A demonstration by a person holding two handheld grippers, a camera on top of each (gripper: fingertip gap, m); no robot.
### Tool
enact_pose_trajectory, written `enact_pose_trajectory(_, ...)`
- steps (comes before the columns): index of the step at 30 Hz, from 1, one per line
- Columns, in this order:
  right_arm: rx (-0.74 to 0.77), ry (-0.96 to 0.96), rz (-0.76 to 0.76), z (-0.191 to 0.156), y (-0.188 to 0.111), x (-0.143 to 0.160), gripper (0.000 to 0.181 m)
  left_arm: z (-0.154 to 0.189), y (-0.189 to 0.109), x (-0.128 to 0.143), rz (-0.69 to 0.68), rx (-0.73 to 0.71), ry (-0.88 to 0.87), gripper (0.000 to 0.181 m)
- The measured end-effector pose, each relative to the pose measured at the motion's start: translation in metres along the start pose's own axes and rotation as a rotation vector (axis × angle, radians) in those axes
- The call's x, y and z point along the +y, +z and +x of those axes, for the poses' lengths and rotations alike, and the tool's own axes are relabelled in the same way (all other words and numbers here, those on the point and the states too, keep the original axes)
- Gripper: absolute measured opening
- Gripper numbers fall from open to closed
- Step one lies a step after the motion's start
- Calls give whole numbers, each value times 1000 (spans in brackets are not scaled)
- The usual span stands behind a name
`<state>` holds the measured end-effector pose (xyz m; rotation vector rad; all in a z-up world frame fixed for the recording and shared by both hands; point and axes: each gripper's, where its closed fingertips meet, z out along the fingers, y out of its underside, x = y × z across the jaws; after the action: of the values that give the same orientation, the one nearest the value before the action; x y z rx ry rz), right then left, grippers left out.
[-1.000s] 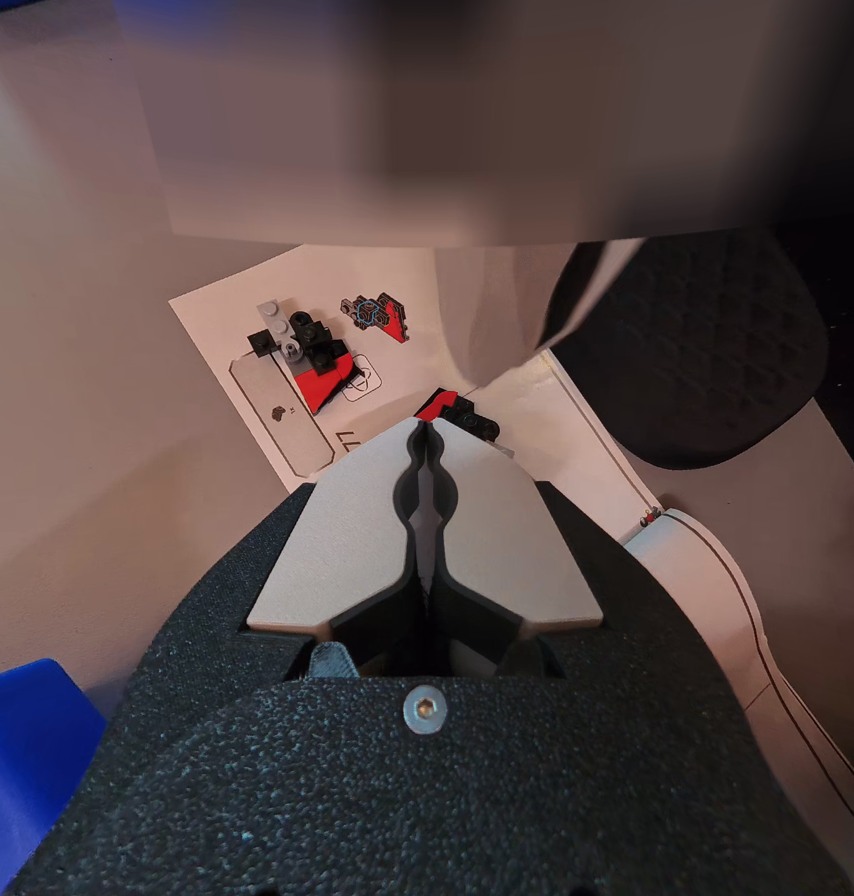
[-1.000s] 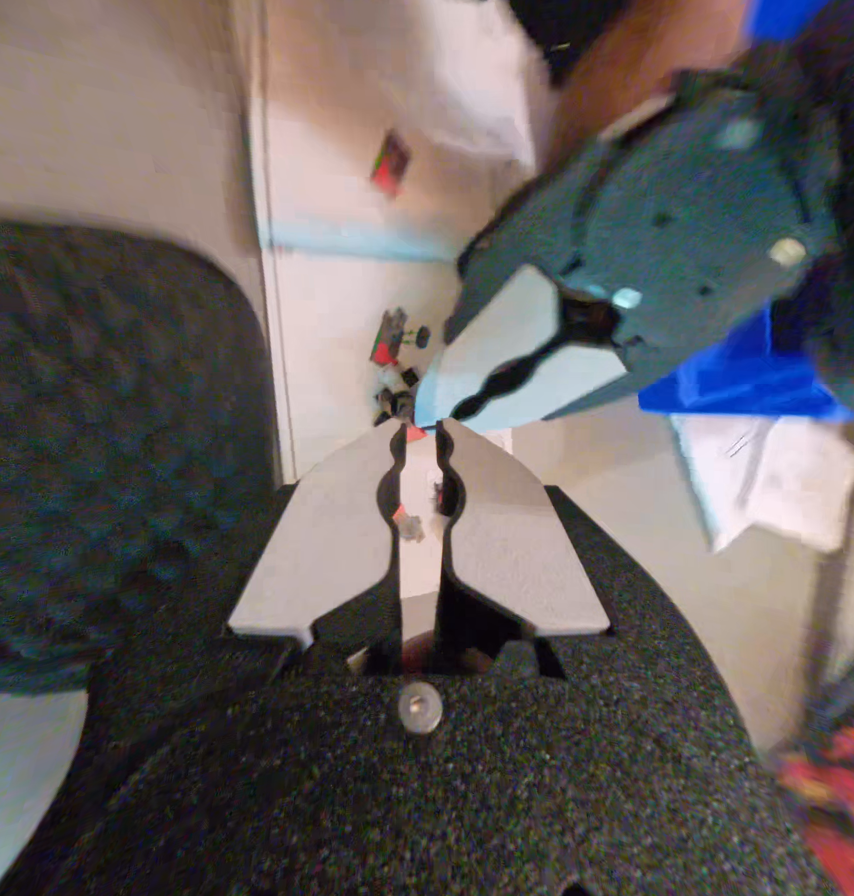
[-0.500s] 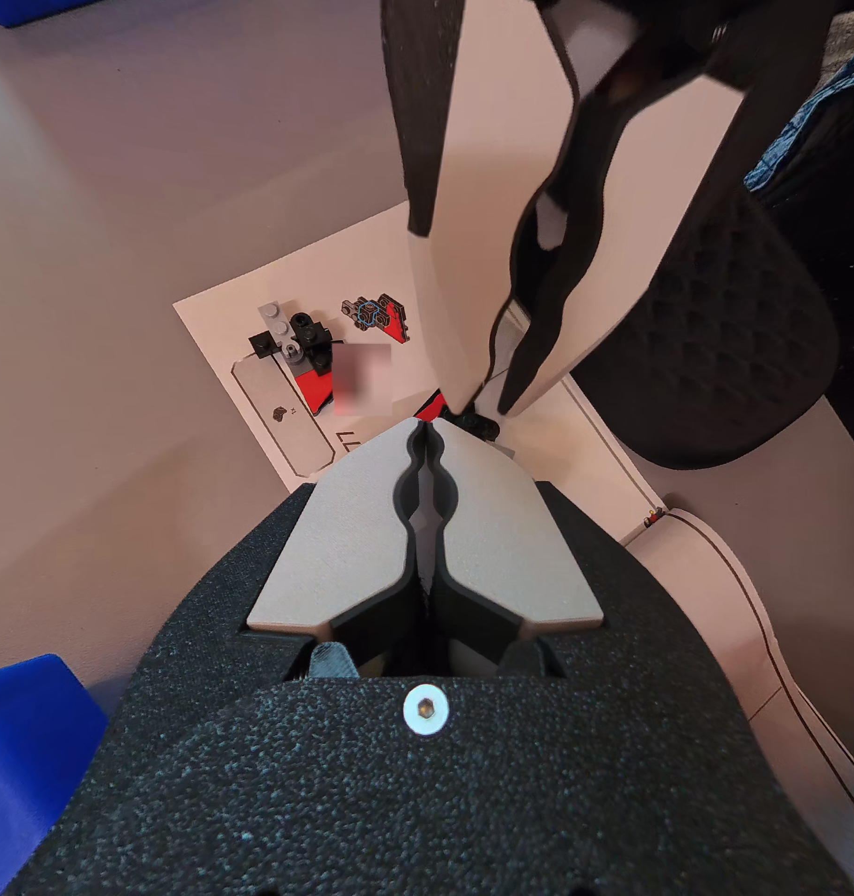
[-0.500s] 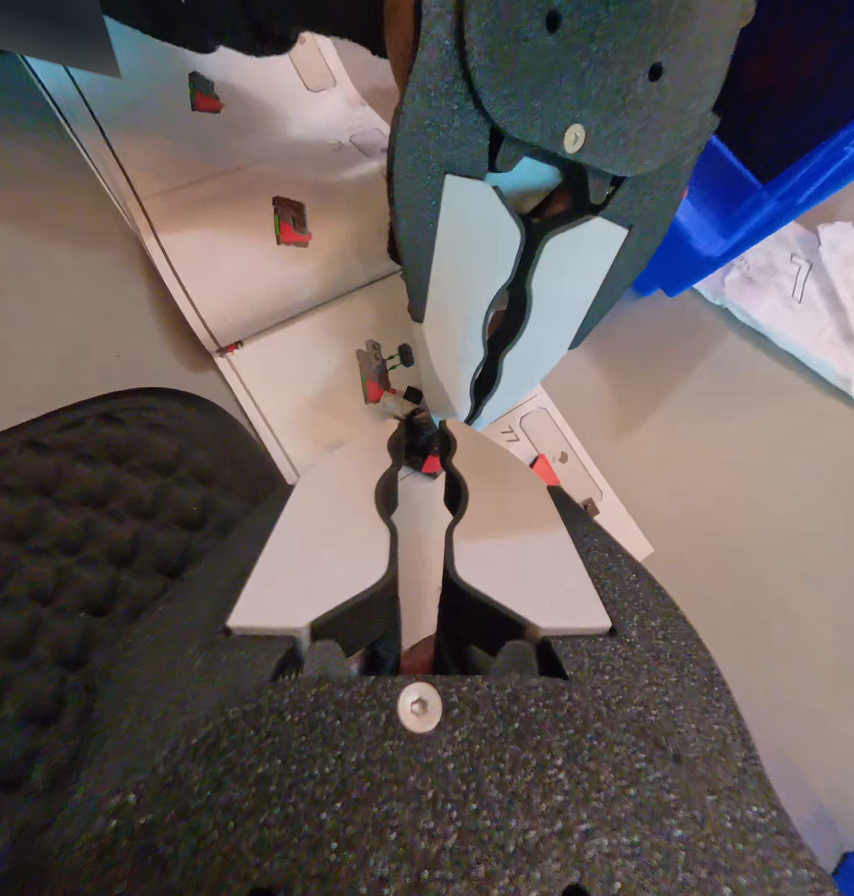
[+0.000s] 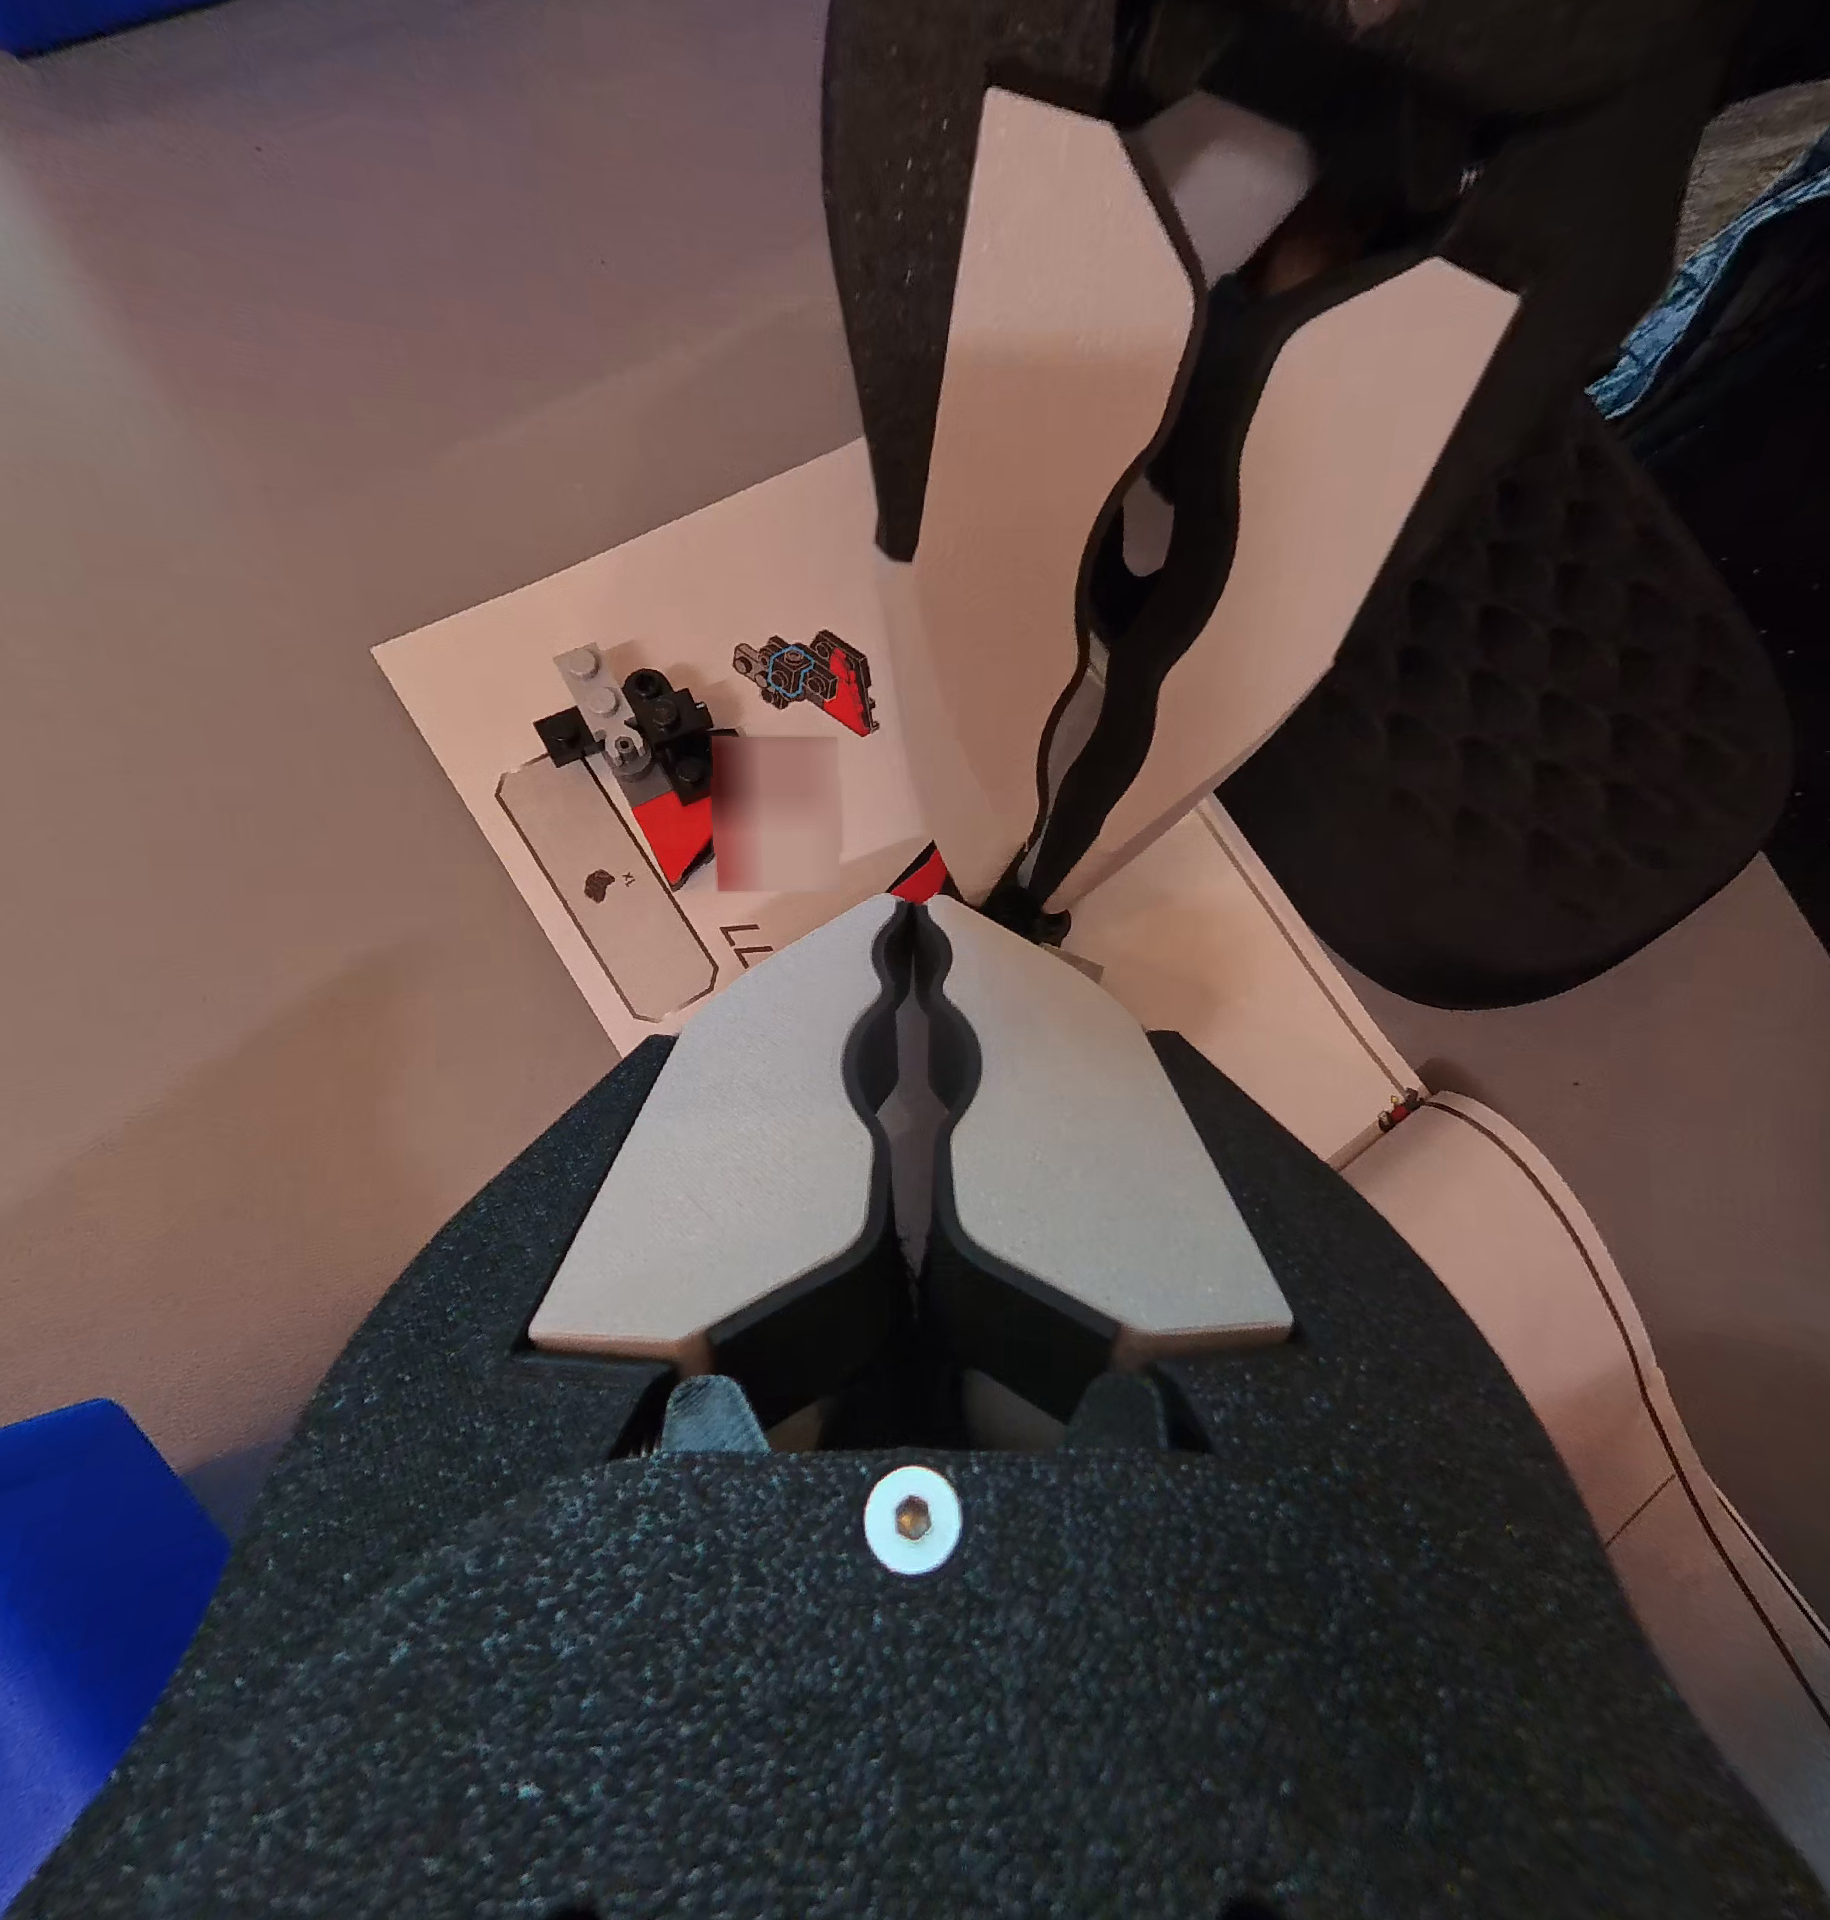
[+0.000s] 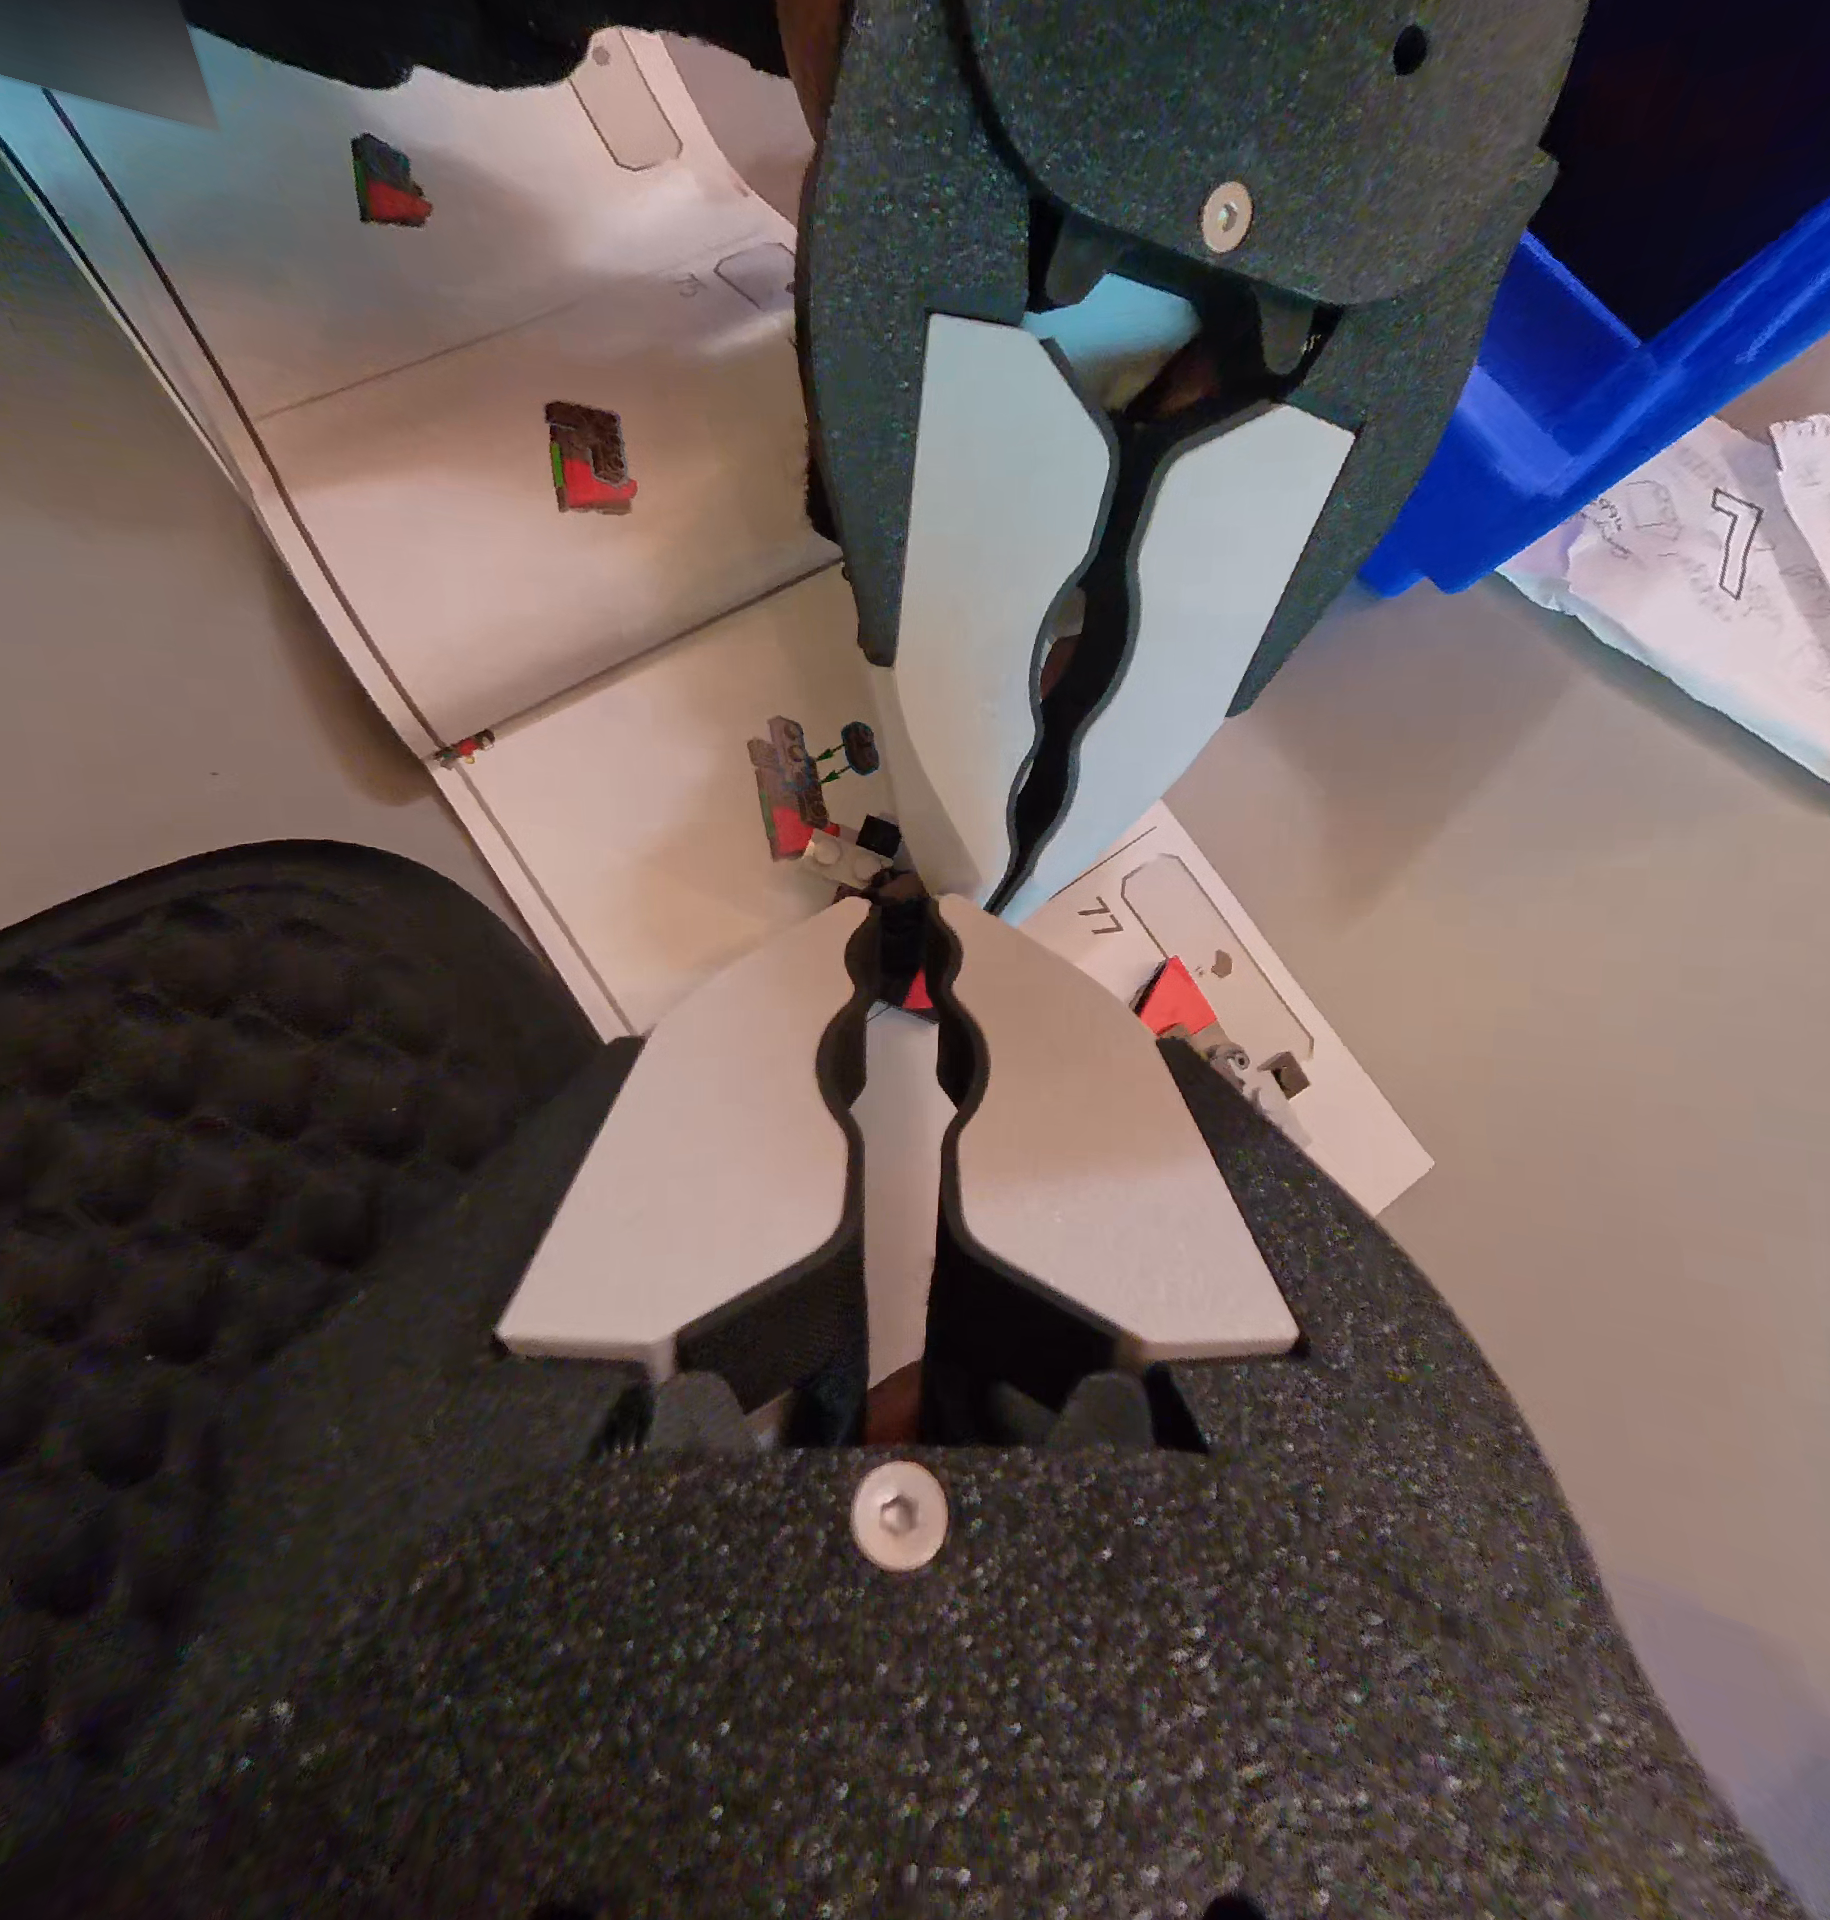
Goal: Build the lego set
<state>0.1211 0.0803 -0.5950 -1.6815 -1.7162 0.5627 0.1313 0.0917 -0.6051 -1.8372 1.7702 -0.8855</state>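
A small black-and-red lego piece lies on the open instruction booklet. My right gripper is shut on it, jaws a narrow gap apart. In the left wrist view the right gripper comes down from above, and the piece shows red beside its tips. My left gripper is shut, its tips right beside the piece; nothing shows between its fingers. It enters the right wrist view from the top. A larger grey, black and red lego assembly lies on the page to the left.
A black textured pad lies right of the booklet and shows in the right wrist view. A blue bin and crumpled paper are behind the left gripper. Another blue bin corner is at lower left. Both grippers' tips are close together, under 4 cm apart.
My right gripper swung in from a blur, came down to the small piece and narrowed its jaws onto it. My left gripper stayed still and shut.
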Motion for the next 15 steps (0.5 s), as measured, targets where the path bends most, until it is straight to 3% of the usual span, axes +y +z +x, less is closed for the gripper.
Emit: enact_pose_trajectory(15,116,269,-17,-1,-3,8,6,0,0,0,-1,-19,7,0)
